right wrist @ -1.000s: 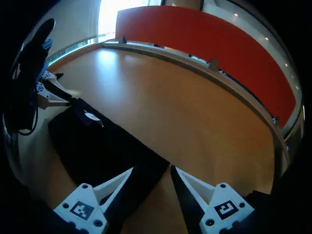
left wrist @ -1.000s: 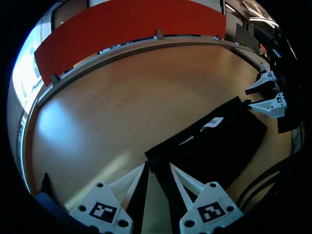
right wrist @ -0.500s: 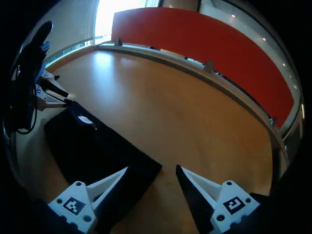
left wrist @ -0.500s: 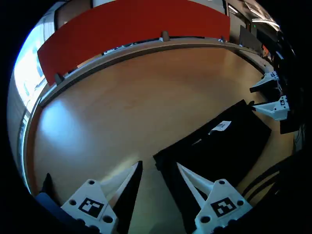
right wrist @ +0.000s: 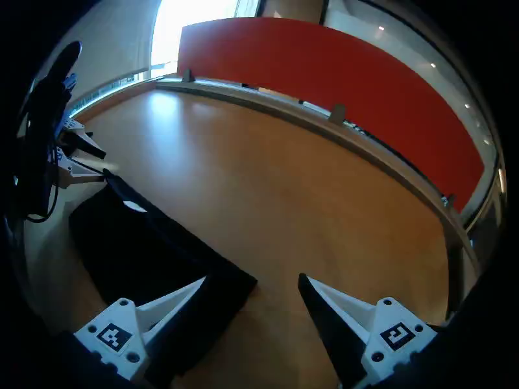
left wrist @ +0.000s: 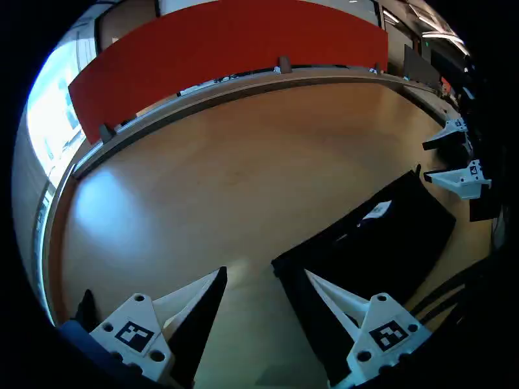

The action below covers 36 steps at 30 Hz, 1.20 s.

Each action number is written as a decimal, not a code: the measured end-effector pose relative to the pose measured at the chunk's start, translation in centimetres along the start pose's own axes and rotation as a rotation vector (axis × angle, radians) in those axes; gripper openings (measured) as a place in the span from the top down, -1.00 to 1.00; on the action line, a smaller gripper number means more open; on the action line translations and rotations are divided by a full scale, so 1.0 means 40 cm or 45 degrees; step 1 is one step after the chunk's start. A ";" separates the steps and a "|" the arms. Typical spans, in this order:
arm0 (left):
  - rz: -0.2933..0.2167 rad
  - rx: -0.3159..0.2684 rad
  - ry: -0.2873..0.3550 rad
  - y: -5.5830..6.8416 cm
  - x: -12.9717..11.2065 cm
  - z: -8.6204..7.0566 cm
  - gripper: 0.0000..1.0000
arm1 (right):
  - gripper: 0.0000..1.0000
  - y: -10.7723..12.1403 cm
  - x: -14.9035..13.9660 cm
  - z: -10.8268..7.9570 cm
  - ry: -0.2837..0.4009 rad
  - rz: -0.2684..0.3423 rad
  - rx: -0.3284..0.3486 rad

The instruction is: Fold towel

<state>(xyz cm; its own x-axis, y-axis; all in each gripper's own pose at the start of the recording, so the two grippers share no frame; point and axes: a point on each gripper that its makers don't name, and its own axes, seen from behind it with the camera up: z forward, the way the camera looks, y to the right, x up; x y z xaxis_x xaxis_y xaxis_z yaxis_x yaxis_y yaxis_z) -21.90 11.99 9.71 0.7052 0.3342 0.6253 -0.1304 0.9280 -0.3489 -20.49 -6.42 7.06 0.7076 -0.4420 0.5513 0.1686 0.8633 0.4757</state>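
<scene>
Left gripper view: I've let the black towel (left wrist: 383,246) go and drawn back; left gripper (left wrist: 265,272) and right gripper (right wrist: 252,277) both gape empty, so this fold looks finished.

Looking like an office: long light-wood desk (left wrist: 227,181) running under a red divider panel (left wrist: 227,45) clamped along its far edge, bright window (right wrist: 194,23) glaring behind.

Wooden tabletop (left wrist: 214,175): glossy, running out beneath and ahead of the jaws.
Red divider panel (left wrist: 227,45): upright along the far edge, dead ahead.
Window (left wrist: 48,123): bright, beyond the jaws' left.
</scene>
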 end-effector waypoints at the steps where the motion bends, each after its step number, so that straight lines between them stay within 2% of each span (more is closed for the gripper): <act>1: -0.001 0.003 0.001 -0.003 0.000 -0.002 -0.54 | -1.00 0.000 0.000 -0.002 0.001 -0.001 0.001; 8: -0.007 0.011 0.003 -0.016 -0.009 -0.025 -0.54 | -1.00 -0.009 -0.001 -0.021 0.006 -0.002 0.012; 15: -0.044 0.013 0.007 -0.018 -0.037 -0.061 -0.54 | -1.00 -0.031 -0.025 -0.060 0.006 -0.011 0.026; 28: -0.135 0.039 0.009 -0.014 -0.122 -0.150 -0.54 | -1.00 -0.081 -0.089 -0.153 0.006 -0.029 0.046; 36: -0.179 0.067 0.011 -0.018 -0.176 -0.202 -0.54 | -1.00 -0.105 -0.117 -0.188 0.007 -0.049 0.079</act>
<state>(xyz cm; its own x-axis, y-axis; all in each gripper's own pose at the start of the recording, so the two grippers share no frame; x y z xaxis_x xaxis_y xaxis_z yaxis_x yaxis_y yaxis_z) -21.15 7.65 -0.09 0.7250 0.1990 0.6594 -0.0662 0.9731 -0.2208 -19.35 -6.13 -2.68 0.7053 -0.4728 0.5282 0.1526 0.8289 0.5382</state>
